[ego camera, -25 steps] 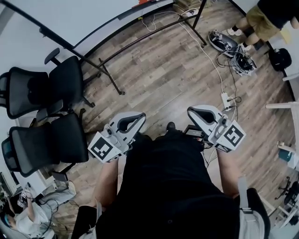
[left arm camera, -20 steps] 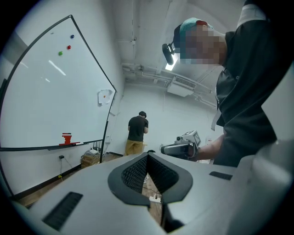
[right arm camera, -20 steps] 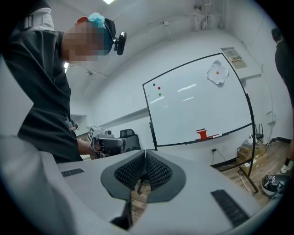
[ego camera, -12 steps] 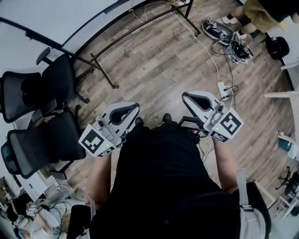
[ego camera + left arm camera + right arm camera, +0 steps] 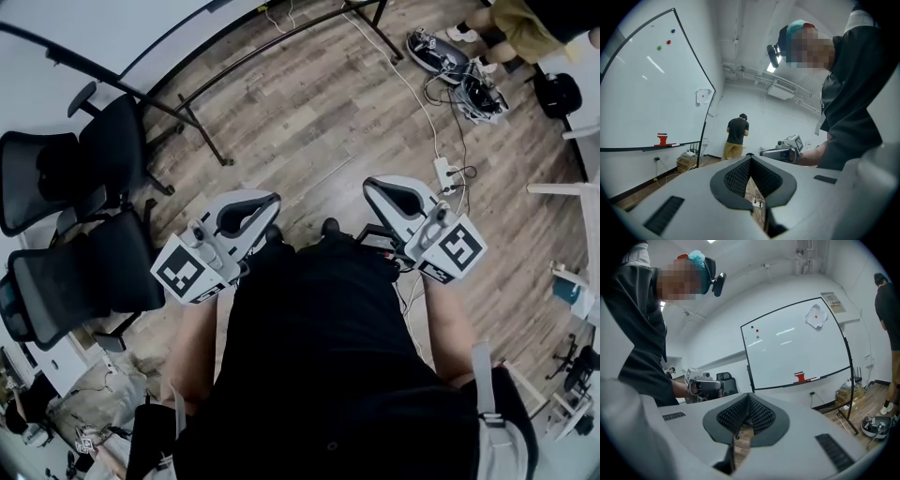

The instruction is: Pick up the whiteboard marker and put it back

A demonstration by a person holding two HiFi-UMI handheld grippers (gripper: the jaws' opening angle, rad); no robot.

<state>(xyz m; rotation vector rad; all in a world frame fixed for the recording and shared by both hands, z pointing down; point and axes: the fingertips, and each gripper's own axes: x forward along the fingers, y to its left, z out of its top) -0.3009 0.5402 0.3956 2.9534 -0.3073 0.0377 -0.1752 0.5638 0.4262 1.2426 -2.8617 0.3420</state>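
I hold both grippers close to my body above the wooden floor. My left gripper (image 5: 251, 208) is shut and holds nothing; its jaws meet at the tip (image 5: 750, 158). The same holds for my right gripper (image 5: 386, 190), seen shut and empty in its own view (image 5: 749, 395). The whiteboard (image 5: 797, 352) stands some way ahead on a black frame. On its tray a red block (image 5: 800, 377) stands with a thin whiteboard marker (image 5: 813, 378) lying beside it. The left gripper view shows the whiteboard (image 5: 647, 93), the red block (image 5: 662, 139) and the marker (image 5: 676, 145) from the side.
Two black office chairs (image 5: 66, 281) (image 5: 94, 159) stand at my left. The whiteboard's black floor legs (image 5: 202, 141) cross ahead. A power strip with cables (image 5: 441, 169) and gear (image 5: 459, 70) lie at the right. Another person (image 5: 736, 138) stands by the far wall.
The floor, chairs and whiteboard legs have slid up and left in the head view. Both grippers stay shut near my body, shifted slightly left.
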